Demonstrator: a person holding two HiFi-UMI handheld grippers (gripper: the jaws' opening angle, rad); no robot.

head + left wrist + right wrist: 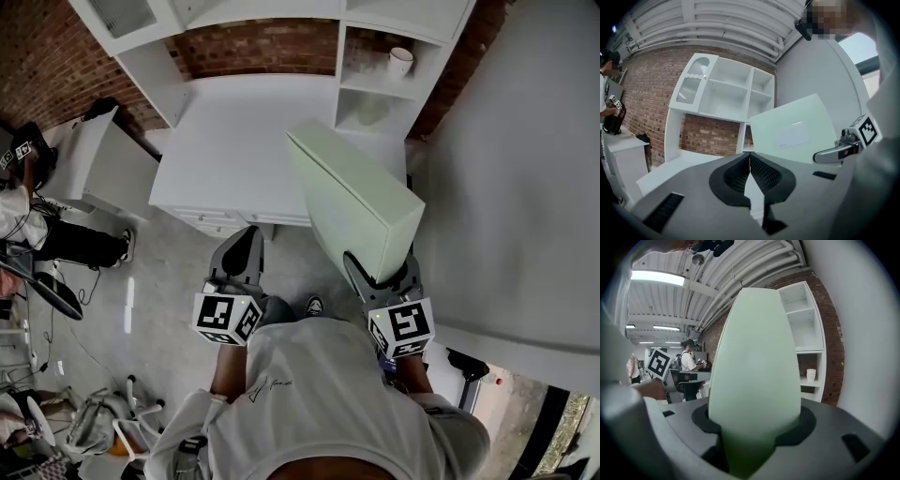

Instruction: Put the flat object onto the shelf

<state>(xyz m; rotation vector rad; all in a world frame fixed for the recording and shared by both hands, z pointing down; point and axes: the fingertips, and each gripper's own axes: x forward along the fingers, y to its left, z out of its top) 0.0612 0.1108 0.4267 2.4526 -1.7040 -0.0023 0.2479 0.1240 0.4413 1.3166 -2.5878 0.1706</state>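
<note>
The flat object [354, 202] is a pale green panel, held tilted on edge above the white desk's [234, 141] right end. My right gripper [384, 274] is shut on its near lower edge; in the right gripper view the panel [754, 371] fills the space between the jaws of that gripper [754, 432]. My left gripper [246, 242] hangs to the left of the panel, apart from it and shut on nothing. In the left gripper view its jaws [750, 161] meet, with the panel [792, 131] beyond them on the right. The white shelf unit [375, 94] stands behind the desk.
A white mug [400, 61] sits in a right-hand shelf compartment, also seen in the right gripper view as the mug [811, 374]. A brick wall [253, 47] backs the unit. A grey wall [525, 169] stands at the right. A person [28, 225] and a white cabinet [108, 164] are on the left.
</note>
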